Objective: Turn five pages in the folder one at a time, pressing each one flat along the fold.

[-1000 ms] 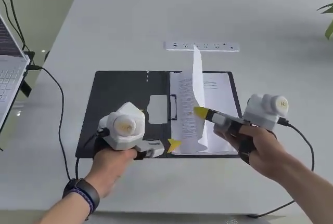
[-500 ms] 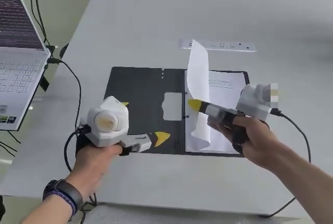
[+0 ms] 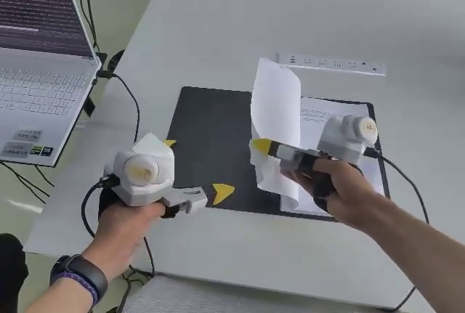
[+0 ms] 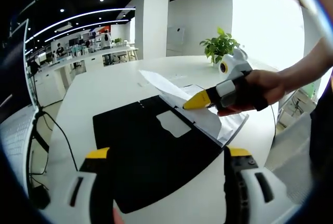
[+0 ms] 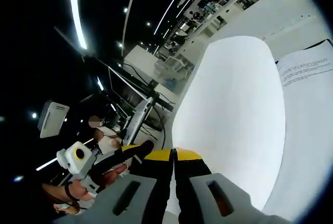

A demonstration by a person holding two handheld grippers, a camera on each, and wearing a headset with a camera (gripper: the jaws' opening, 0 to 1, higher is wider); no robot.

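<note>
And there it was: the right gripper was clamped, yellow tips together, on the free edge of a white paper page. That page stood up off the open black folder and curled over the spine, its top corner drooping leftward. The folder lay flat on the white table, with the stack of printed sheets on its right half and bare black cover on the left.

The left gripper hung over the folder's near-left part with its jaws spread wide and nothing between them.

A silver laptop sat well off to the left, and a white power strip lay beyond the folder.

This sheet looked featherlight and floppy, bending under its own weight, so it would likely crease or tear if yanked. The outer edge seemed the right place to hold it, lightly, with the bound side left to hinge. The flattening press along the fold was not yet done.
</note>
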